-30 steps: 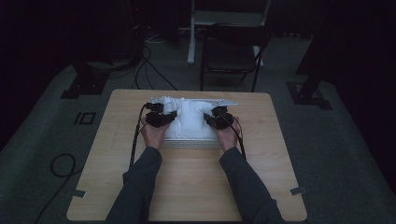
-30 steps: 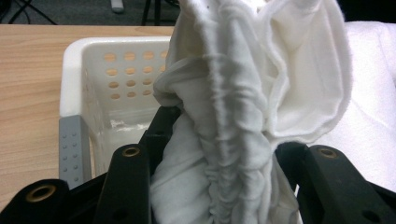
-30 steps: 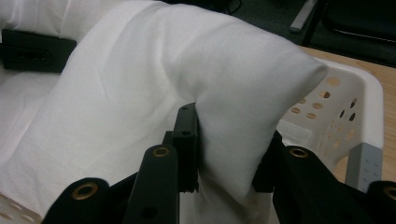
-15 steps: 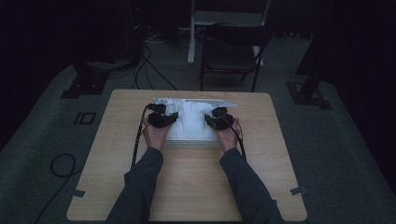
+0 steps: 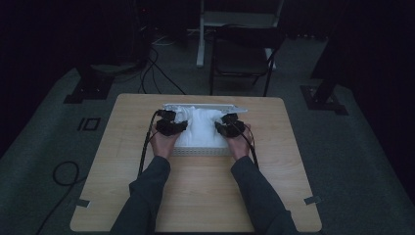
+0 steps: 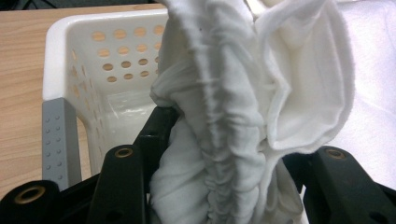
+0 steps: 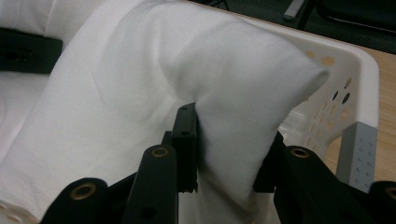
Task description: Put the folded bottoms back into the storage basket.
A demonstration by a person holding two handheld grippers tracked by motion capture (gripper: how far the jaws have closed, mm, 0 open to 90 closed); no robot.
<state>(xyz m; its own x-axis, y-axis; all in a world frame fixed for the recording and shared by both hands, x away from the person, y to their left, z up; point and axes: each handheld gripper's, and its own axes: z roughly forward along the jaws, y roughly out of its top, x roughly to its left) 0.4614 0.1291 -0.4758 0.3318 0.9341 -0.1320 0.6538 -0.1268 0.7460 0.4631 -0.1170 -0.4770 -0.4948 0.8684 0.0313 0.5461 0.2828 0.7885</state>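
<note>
Left tongs (image 5: 177, 126) sit at the left end of a white plastic basket (image 5: 203, 152) on a pale wood-grain worktop (image 5: 205, 196). Their own view shows the black, matte jaws rising on either side of a thick bunch of white cloth (image 6: 224, 140), and the jaws have just been opening with that bunch between them. The left pad still lies against the gathered fabric, so the hold reads as loosening rather than let go. The cloth here is soft and napped, pinched into a ridge of fine vertical pleats, with a folded lobe whose hemmed edge curls over to the right. Behind it stands the basket's glossy wall (image 6: 74, 56), pierced by rows of round holes, with a rounded rim and a grey dimpled corner post (image 6: 58, 140).

From the high view the cloth (image 5: 201, 128) is a smooth pale mound lying inside the basket, between the two hands. None of the pleating or perforation can be made out there, but that view gives the basket's long rectangular outline, the cables trailing back along the dark sleeves, and a dark chair (image 5: 242, 56) beyond the worktop.

Right tongs (image 5: 226, 126) sit at the basket's right end. In their own view they are clenched on a smooth, rounded fold of the cloth (image 7: 233, 107), which bulges up above the pads without creases. The basket's perforated wall (image 7: 327, 121) and a second grey post (image 7: 357, 154) show to the right.
</note>
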